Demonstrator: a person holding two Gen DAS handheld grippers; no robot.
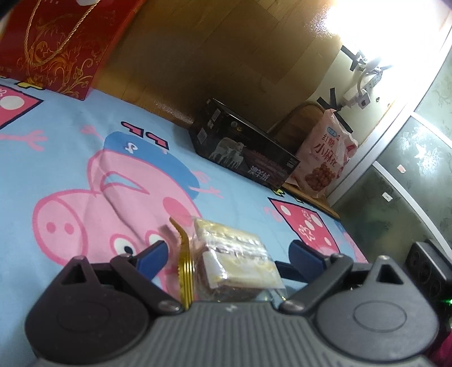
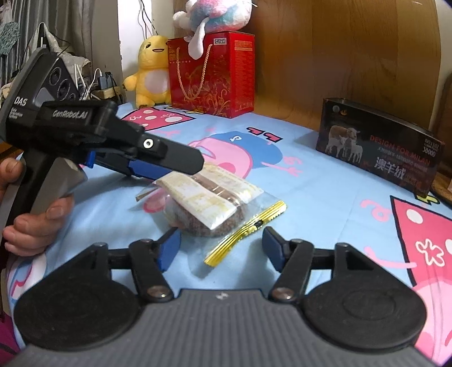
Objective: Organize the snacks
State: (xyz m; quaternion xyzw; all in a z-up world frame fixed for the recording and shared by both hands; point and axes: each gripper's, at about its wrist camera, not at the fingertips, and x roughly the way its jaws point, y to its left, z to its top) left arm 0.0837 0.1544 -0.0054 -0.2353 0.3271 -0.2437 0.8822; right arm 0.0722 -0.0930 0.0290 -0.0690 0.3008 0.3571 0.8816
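Left gripper (image 1: 227, 254) fingers spread around snack packet (image 1: 237, 259); right gripper (image 2: 220, 248) parted.

Domestic bedroom. A pale-blue cartoon-pig bedsheet (image 2: 325, 197) covers the work surface, backed by a brown wooden headboard (image 2: 353, 56). A yellow plush toy (image 2: 151, 70) and a pastel plush toy (image 2: 214, 14) sit beside and atop a red gold-patterned gift bag (image 2: 212, 76).
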